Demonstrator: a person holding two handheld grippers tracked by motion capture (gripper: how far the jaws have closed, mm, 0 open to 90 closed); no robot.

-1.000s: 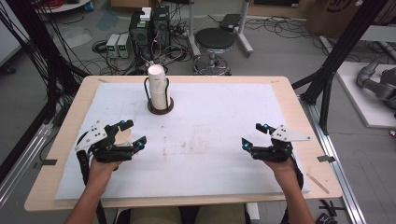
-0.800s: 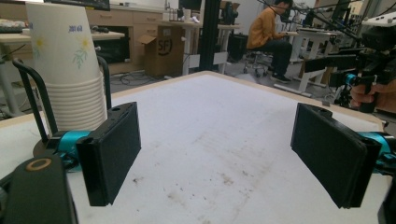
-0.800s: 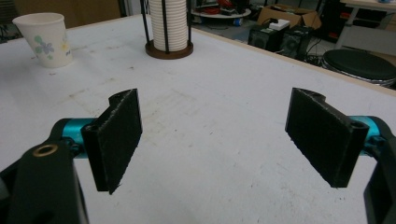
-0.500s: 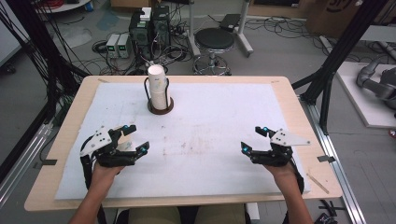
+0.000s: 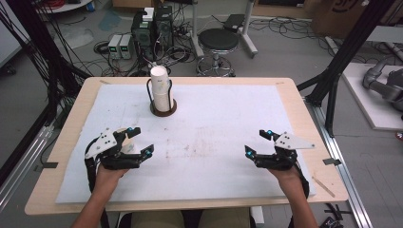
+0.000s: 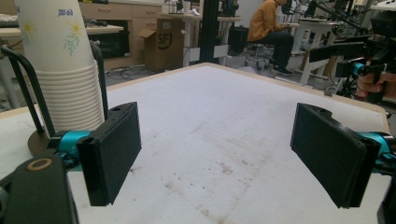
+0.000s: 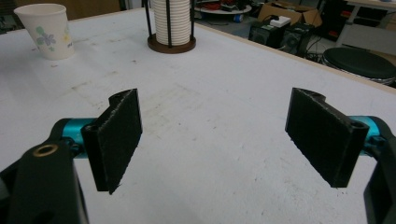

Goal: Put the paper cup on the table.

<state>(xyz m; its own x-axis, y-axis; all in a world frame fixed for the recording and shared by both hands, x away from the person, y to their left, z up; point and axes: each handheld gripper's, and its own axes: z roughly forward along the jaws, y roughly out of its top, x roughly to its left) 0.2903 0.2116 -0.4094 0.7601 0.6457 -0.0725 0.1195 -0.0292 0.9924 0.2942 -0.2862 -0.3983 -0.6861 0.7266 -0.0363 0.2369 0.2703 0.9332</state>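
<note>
White padding covers the wooden tabletop (image 5: 62, 156) almost edge to edge, scuffed with brownish marks around the middle. Closest to the person's side, two forearms come up from the near edge, each hand wrapped around a gripper.

The left gripper (image 5: 144, 140) sits over the near-left part of the padding and points towards the middle. Its fingers (image 6: 112, 149) stand wide apart with nothing between them but bare, stained padding. The right gripper (image 5: 254, 142) is at the near right, pointing inwards towards the other one. Its fingers (image 7: 116, 135) are spread just as wide and are equally empty. The two grippers are well apart from each other, and neither touches anything.

Farther back, at the far left-centre of the tabletop, a tall stack of paper cups (image 5: 160, 92) stands upright in a black wire holder on a round dark base (image 5: 163, 111). The cups are white with a small flower print. The stack is well away from both grippers, nearer to the left one. In the left gripper view it rises just behind the left-hand finger. In the right gripper view a single paper cup (image 7: 46, 30) with the same print stands upright on the padding, apart from the stack.

Beyond the far edge the floor is a tangle of cables, with black computer cases (image 5: 152, 26) and a round black stool (image 5: 217, 40). Black frame struts stand at both sides. In the left gripper view, a seated person in an orange top (image 6: 268, 23) works at a desk across the room, with a cardboard box (image 6: 156, 46) nearby.
</note>
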